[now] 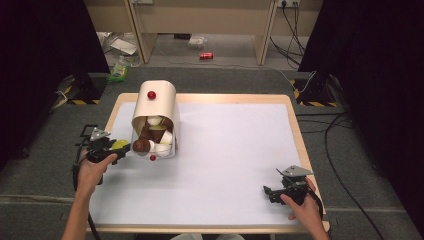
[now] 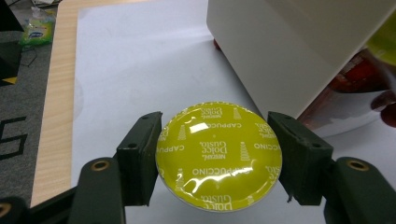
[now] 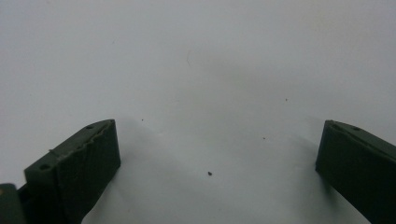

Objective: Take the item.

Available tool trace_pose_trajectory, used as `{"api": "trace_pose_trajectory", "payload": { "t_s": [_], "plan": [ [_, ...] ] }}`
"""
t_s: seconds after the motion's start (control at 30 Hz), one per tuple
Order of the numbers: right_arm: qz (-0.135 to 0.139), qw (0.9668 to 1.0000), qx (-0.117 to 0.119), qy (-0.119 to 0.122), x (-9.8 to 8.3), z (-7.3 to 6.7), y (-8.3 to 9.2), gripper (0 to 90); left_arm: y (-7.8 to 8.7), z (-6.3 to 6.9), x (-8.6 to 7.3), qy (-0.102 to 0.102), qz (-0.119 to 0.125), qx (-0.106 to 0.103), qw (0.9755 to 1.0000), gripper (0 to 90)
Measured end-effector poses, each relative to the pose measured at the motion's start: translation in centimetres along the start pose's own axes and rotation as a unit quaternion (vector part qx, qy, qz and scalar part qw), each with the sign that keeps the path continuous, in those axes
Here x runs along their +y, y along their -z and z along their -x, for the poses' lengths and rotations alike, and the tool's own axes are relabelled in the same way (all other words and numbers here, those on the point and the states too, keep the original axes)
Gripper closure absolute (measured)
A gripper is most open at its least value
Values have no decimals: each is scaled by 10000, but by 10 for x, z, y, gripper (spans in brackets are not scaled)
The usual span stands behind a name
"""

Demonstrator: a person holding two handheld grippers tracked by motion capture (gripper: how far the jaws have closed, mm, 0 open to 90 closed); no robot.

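From the high view, the left gripper (image 1: 118, 148) holds one yellow-green capsule (image 1: 120, 144) just beside the mouth of the tipped dispenser (image 1: 159, 102), where brown, white and green capsules remain, so the unloading looks barely begun. The left gripper view shows both pads clamped on the capsule's foil lid above the white mat (image 2: 140, 70); the right gripper view has its jaws wide apart, empty over the mat

We count two grippers (image 1: 122, 148) (image 1: 267, 192), one yellow-green capsule (image 2: 219, 156), one cream dispenser (image 1: 156, 107) and two red knobs (image 1: 151, 95).

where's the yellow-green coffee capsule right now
The capsule is clamped in the left gripper, at the table's left side beside the capsule dispenser.
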State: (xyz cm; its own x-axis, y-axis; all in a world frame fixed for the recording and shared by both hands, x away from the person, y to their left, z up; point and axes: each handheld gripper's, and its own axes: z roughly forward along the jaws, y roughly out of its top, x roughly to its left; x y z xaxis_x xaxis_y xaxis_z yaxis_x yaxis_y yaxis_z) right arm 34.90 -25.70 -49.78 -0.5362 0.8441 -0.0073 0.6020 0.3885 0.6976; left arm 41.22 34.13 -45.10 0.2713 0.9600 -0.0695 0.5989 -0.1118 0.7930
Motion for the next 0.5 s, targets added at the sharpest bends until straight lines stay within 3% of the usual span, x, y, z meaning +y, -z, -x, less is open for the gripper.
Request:
{"api": "trace_pose_trajectory", "payload": {
  "t_s": [0.5],
  "plan": [
    [-1, 10000, 2, 6, 0, 0, 0, 2, -20, -2, -3, -73, -163, 82, 9998, 377]
  ]
}}
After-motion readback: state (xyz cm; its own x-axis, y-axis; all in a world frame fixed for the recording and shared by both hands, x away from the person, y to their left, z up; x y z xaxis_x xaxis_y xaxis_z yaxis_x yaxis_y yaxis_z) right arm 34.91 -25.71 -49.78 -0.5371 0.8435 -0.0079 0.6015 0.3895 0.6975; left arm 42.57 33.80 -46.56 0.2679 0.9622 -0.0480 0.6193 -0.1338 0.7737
